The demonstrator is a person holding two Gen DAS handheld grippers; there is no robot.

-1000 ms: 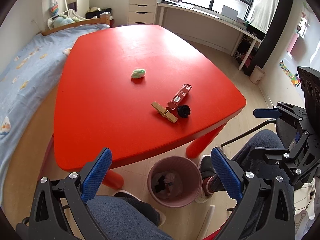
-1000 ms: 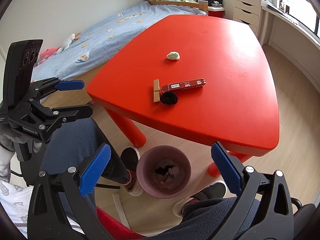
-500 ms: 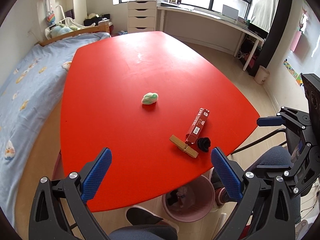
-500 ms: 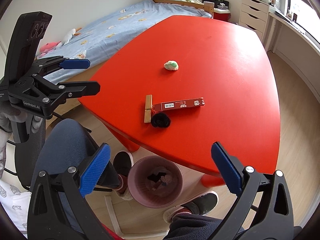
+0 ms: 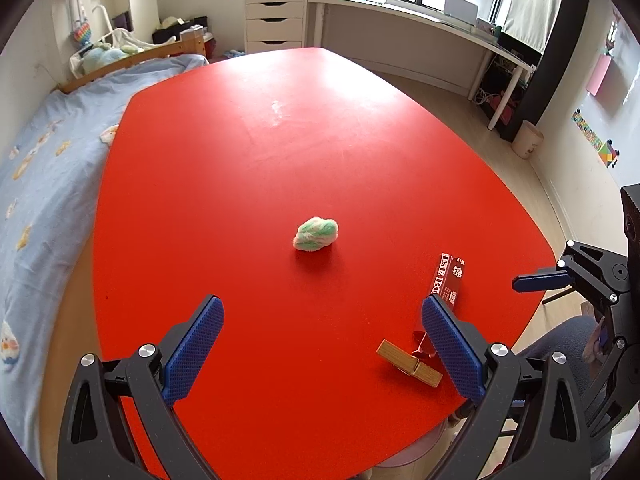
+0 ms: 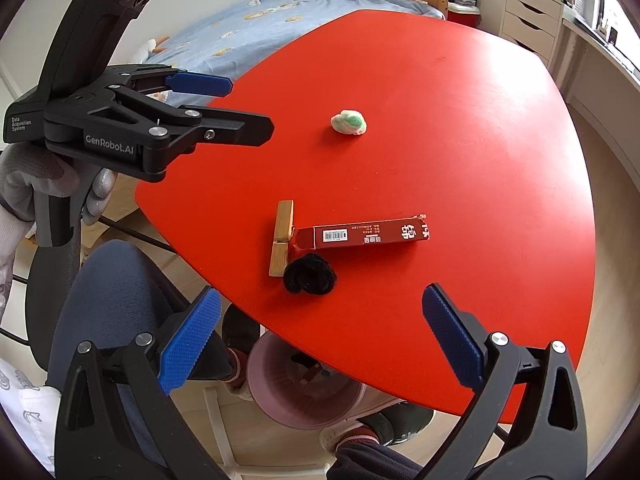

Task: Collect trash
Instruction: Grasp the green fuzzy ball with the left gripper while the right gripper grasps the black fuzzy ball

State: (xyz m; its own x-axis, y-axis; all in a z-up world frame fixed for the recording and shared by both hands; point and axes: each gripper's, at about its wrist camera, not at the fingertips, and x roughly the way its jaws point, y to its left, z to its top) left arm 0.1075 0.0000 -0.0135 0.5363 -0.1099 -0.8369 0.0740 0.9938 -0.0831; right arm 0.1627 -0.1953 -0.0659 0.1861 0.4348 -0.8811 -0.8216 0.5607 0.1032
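Observation:
On the red table (image 5: pixel 248 168) lie a green-and-white wad (image 5: pixel 316 233), a long red box (image 5: pixel 449 276), a wooden clothespin (image 5: pixel 409 364), and a black fuzzy ball (image 6: pixel 309 273). The wad (image 6: pixel 349 122), box (image 6: pixel 362 235) and clothespin (image 6: pixel 281 237) also show in the right wrist view. My left gripper (image 5: pixel 320 348) is open and empty above the table, short of the wad. My right gripper (image 6: pixel 316 336) is open and empty, just off the table's near edge below the black ball. A pink trash bin (image 6: pixel 304 388) stands on the floor under that edge.
A bed with a blue cover (image 5: pixel 36 168) runs along the table's left side. A white drawer unit (image 5: pixel 274 18) and a long desk (image 5: pixel 420 20) stand by the windows. The person's legs (image 6: pixel 108 296) and shoes are beside the bin.
Both grippers have risen and moved forward over the table. The trash items now sit closer and lower in both views; the bin has dropped out of the left view.

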